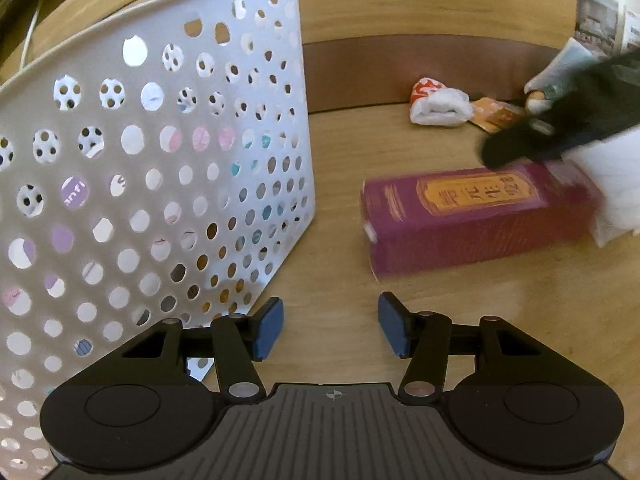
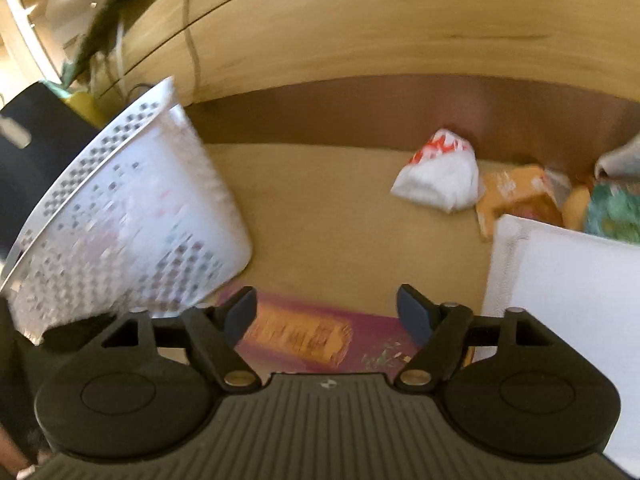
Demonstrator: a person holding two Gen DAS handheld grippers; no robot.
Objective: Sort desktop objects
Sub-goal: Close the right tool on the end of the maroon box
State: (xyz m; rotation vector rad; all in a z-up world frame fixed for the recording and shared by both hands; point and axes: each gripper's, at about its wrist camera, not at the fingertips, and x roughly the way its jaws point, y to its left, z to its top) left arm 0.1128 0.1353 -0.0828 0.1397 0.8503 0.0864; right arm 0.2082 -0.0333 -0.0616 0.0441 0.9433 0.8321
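Note:
A purple box with an orange label (image 1: 476,216) lies flat on the wooden desk; it also shows in the right wrist view (image 2: 316,336), blurred, just below my right gripper. My left gripper (image 1: 330,330) is open and empty, beside the white perforated basket (image 1: 152,184), with the box ahead to the right. My right gripper (image 2: 326,314) is open and empty, hovering over the box; it appears as a dark blurred shape (image 1: 560,120) in the left wrist view. The basket (image 2: 128,236) holds several packets seen through its holes.
A white and red crumpled packet (image 2: 440,178) and an orange packet (image 2: 516,196) lie near the desk's back wall. A white pouch (image 2: 568,300) sits at the right. A wooden back panel and cables rise behind the basket.

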